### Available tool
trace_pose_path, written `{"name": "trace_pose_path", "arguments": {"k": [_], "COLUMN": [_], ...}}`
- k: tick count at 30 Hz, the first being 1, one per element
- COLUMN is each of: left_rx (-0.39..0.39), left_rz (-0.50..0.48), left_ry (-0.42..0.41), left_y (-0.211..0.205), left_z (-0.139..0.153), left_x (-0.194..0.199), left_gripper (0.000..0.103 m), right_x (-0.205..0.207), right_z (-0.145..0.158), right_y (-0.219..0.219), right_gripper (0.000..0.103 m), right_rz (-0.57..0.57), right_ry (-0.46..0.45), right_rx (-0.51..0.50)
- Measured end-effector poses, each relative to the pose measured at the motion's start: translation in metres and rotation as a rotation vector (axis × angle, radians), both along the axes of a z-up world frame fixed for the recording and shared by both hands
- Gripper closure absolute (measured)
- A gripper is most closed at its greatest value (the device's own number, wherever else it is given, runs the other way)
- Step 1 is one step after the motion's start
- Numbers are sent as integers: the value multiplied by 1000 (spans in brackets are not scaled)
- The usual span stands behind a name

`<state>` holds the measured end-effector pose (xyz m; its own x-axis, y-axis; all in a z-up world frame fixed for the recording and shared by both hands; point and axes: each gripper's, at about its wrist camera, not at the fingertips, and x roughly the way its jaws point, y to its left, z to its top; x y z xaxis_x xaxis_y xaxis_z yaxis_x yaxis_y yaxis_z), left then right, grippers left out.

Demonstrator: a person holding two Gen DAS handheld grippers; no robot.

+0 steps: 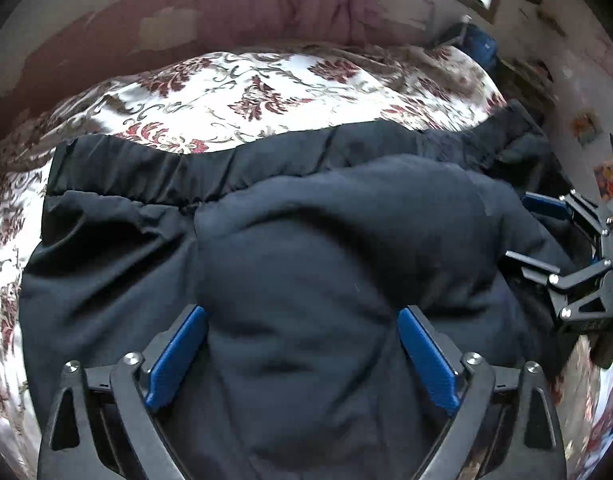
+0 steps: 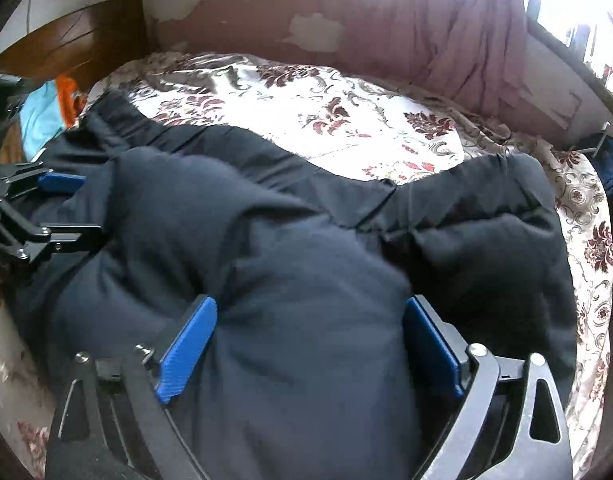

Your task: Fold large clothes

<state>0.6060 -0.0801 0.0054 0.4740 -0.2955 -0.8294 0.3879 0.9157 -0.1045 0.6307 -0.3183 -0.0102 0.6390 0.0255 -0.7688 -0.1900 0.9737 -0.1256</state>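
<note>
A large dark navy garment (image 1: 306, 240) lies bunched on a floral bedspread (image 1: 234, 92). Its elastic waistband (image 1: 154, 176) runs along the far left edge. My left gripper (image 1: 302, 320) is open, its blue pads wide apart on either side of a raised fold of the cloth. My right gripper (image 2: 310, 320) is also open, straddling another thick fold of the same garment (image 2: 286, 248). The right gripper shows at the right edge of the left wrist view (image 1: 546, 236). The left gripper shows at the left edge of the right wrist view (image 2: 62, 208).
The floral bedspread (image 2: 346, 120) stretches behind the garment to a peeling wall with a pink curtain (image 2: 458, 40). A wooden headboard (image 2: 74, 44) and orange and teal cloths (image 2: 54, 108) are at far left. A blue object (image 1: 480, 46) sits beside the bed's far corner.
</note>
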Motion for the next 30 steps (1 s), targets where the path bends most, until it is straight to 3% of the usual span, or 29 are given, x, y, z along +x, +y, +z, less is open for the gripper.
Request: {"name": "trace_pose_path", "arguments": {"k": [8, 13, 17, 21, 25, 30], "left_rx": [45, 117, 192, 102, -14, -44], "left_rz": [137, 209, 219, 214, 221, 241], "left_ry": [-46, -58, -40, 27, 19, -1], "left_y": [12, 22, 25, 37, 48, 46], "left_z": [-10, -15, -25, -39, -47, -54], "left_x": [37, 66, 91, 109, 111, 114], "left_gripper": [0, 0, 0, 0, 0, 0], "right_x": [49, 77, 78, 83, 89, 96], "right_z": [-7, -18, -26, -35, -44, -56], "right_y": [-11, -21, -26, -36, -41, -48], "right_gripper": [8, 4, 3, 1, 1, 1], "right_rz": [-87, -104, -108, -104, -99, -112], "right_ry": [4, 37, 8, -6, -5, -19], "right_rx": [-29, -11, 24, 114, 172, 227]}}
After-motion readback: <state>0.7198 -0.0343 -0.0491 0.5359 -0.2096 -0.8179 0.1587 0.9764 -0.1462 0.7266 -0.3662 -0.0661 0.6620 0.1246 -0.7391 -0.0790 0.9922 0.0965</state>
